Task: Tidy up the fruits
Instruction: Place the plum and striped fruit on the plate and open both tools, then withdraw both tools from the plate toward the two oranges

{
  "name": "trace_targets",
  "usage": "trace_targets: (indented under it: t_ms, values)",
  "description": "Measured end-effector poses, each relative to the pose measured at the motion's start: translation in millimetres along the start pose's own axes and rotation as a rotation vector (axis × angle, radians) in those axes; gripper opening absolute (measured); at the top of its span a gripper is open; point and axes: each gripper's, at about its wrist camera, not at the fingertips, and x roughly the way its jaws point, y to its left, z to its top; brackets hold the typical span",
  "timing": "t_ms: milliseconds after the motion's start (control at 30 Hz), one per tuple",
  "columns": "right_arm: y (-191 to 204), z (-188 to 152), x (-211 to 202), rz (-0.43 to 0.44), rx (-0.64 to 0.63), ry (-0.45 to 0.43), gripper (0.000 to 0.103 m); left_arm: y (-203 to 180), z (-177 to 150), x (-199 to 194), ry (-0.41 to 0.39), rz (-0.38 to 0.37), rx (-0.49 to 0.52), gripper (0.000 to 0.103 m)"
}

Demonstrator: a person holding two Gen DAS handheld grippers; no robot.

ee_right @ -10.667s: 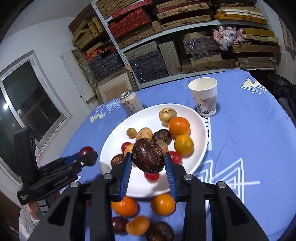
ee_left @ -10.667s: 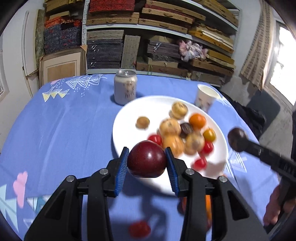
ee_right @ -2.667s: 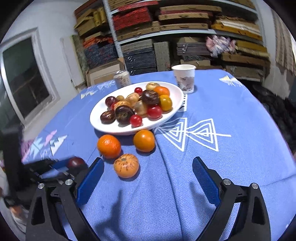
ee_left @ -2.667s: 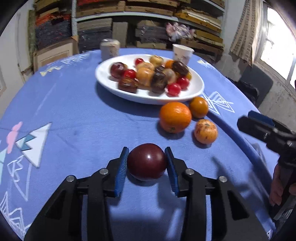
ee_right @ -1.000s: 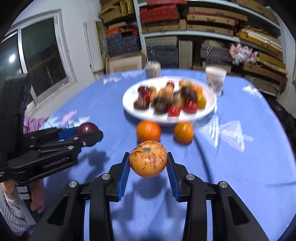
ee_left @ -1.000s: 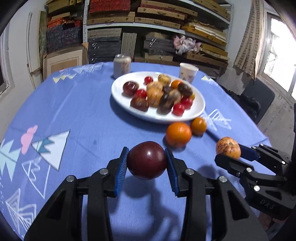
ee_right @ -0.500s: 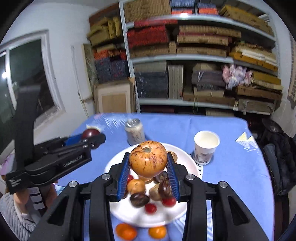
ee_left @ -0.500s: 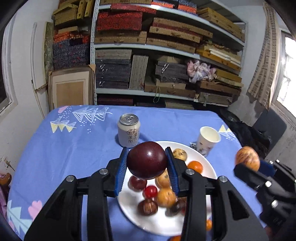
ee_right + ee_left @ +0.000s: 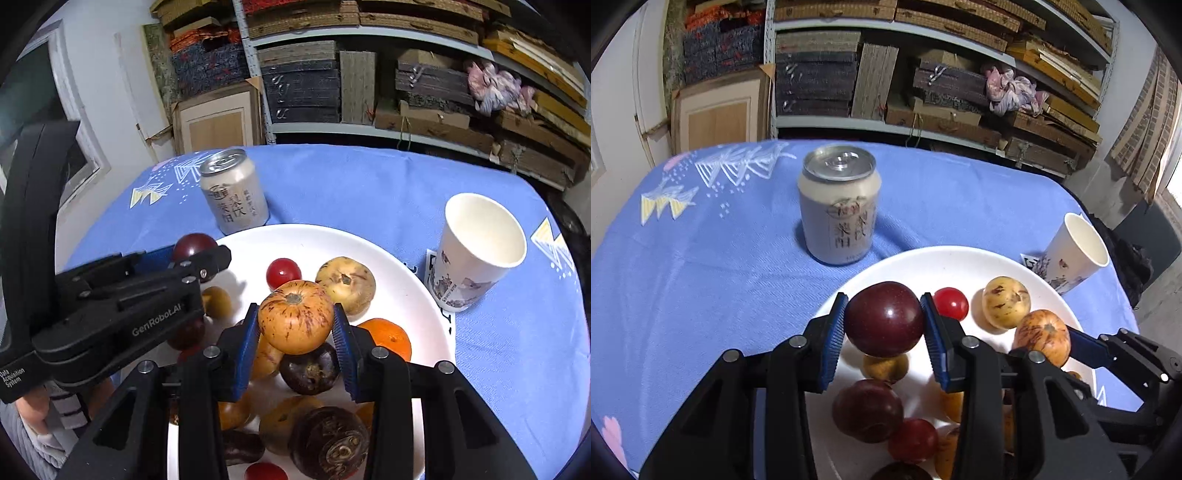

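Note:
My left gripper [image 9: 884,325] is shut on a dark red plum [image 9: 884,319] and holds it over the left part of the white plate [image 9: 923,264]. My right gripper [image 9: 295,330] is shut on an orange streaked tomato [image 9: 294,315] above the plate [image 9: 314,240], over the pile of fruit. The plate holds several fruits: a cherry tomato [image 9: 283,272], a yellow spotted fruit [image 9: 345,282], an orange [image 9: 388,338], dark passion fruits [image 9: 312,371]. The right gripper with its tomato [image 9: 1042,336] shows at the right of the left wrist view. The left gripper's plum [image 9: 194,246] shows in the right wrist view.
A drink can [image 9: 837,205] stands on the blue tablecloth [image 9: 701,258] just behind the plate's left side. A paper cup [image 9: 476,251] stands to the right of the plate. Shelves of stacked boxes [image 9: 332,81] fill the background behind the table.
Both grippers have come down and forward from high above the table to just over the plate, each still holding its fruit.

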Motion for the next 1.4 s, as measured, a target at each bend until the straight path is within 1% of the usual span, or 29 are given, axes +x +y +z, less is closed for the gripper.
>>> trace_targets:
  t_ms: [167, 200, 233, 267, 300, 333, 433, 533, 633, 733, 833, 933, 967, 1000, 1033, 1067, 1133, 1200, 1233, 1333, 1400]
  values:
    - [-2, -4, 11, -0.005, 0.002, 0.029, 0.04, -5, 0, 10, 0.006, 0.015, 0.031, 0.04]
    - [-1, -4, 13, -0.005, -0.001, 0.032, 0.04, -6, -1, 11, 0.004, 0.017, 0.033, 0.043]
    - [0, -4, 12, -0.007, -0.005, 0.03, 0.045, -7, -1, 11, -0.002, 0.024, 0.04, 0.047]
    - [0, -4, 11, -0.016, -0.01, 0.022, 0.053, -8, 0, 10, -0.009, 0.03, 0.04, 0.059]
    - [0, -4, 9, -0.028, -0.016, 0.004, 0.057, -7, 1, 9, -0.02, 0.035, 0.034, 0.069]
    - [1, -4, 5, -0.037, -0.019, -0.013, 0.062, -6, 1, 5, -0.043, 0.036, 0.027, 0.071]
    - [1, -3, 0, -0.037, -0.024, -0.03, 0.063, -7, 3, 0, -0.054, 0.024, 0.035, 0.071]
    - [2, -1, -10, -0.036, -0.029, -0.048, 0.063, -7, 5, -11, -0.079, 0.029, 0.025, 0.071]
    - [8, 0, -35, -0.042, -0.047, -0.102, 0.063, -1, 3, -34, -0.115, 0.015, -0.001, 0.071]
    - [16, -8, -66, -0.023, -0.053, -0.163, 0.068, 5, -4, -66, -0.148, 0.02, -0.006, 0.071]
    - [24, -24, -93, 0.005, -0.056, -0.198, 0.07, 11, -25, -102, -0.168, 0.042, -0.003, 0.071]
    - [33, -35, -113, 0.014, -0.067, -0.202, 0.073, 13, -55, -131, -0.179, 0.051, -0.007, 0.075]
    - [35, -42, -124, 0.02, -0.058, -0.21, 0.076, 13, -67, -140, -0.184, 0.048, -0.006, 0.077]
    - [36, -48, -131, 0.034, -0.047, -0.216, 0.079, 12, -82, -149, -0.188, 0.047, -0.003, 0.082]
    - [36, -60, -141, 0.058, -0.031, -0.224, 0.086, 11, -94, -154, -0.188, 0.052, 0.005, 0.084]
    - [36, -70, -149, 0.071, -0.021, -0.235, 0.091, 6, -107, -159, -0.187, 0.062, 0.023, 0.085]
    - [30, -102, -165, 0.075, 0.013, -0.277, 0.097, -3, -132, -168, -0.193, 0.08, 0.05, 0.086]
    - [25, -128, -171, 0.041, 0.035, -0.29, 0.097, -16, -156, -172, -0.195, 0.09, 0.063, 0.089]
    - [18, -145, -174, 0.01, 0.055, -0.296, 0.098, -24, -168, -173, -0.193, 0.095, 0.07, 0.09]
    - [-4, -179, -172, -0.076, 0.111, -0.314, 0.098, -45, -194, -170, -0.189, 0.131, 0.09, 0.093]
    - [-24, -192, -169, -0.129, 0.19, -0.284, 0.098, -59, -206, -165, -0.175, 0.154, 0.126, 0.093]
